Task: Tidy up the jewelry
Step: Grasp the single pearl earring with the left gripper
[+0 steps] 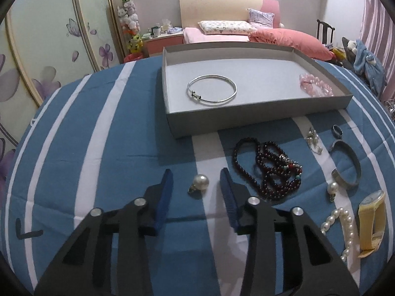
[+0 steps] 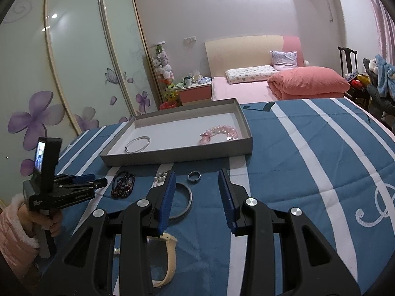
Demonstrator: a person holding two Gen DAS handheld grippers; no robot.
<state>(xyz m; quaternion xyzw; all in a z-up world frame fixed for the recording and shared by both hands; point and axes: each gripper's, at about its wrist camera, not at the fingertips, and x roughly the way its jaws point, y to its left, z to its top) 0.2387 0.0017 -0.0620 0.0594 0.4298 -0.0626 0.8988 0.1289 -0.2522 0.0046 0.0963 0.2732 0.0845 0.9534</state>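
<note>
A grey box tray (image 1: 246, 120) (image 2: 172, 156) holds a silver bangle (image 1: 212, 91) (image 2: 138, 144) and a pink bead bracelet (image 1: 316, 83) (image 2: 219, 133). My left gripper (image 1: 196, 174) is open, low over the cloth, with a pearl earring (image 1: 200, 182) between its fingertips. A dark red bead necklace (image 1: 269, 170) (image 2: 123, 185) lies just right of it. My right gripper (image 2: 197, 175) is open and empty above a small ring (image 2: 194, 177) and a grey metal cuff (image 2: 184, 204) (image 1: 345, 165). A yellow watch (image 2: 167, 259) (image 1: 372, 219) lies under its left finger.
A pearl bracelet (image 1: 343, 229), a second pearl earring (image 1: 332, 188), a small pearl piece (image 1: 313, 139) and the ring (image 1: 337, 130) lie at the right. The blue striped cloth (image 2: 308, 160) covers the table. A bed (image 2: 271, 83) stands behind.
</note>
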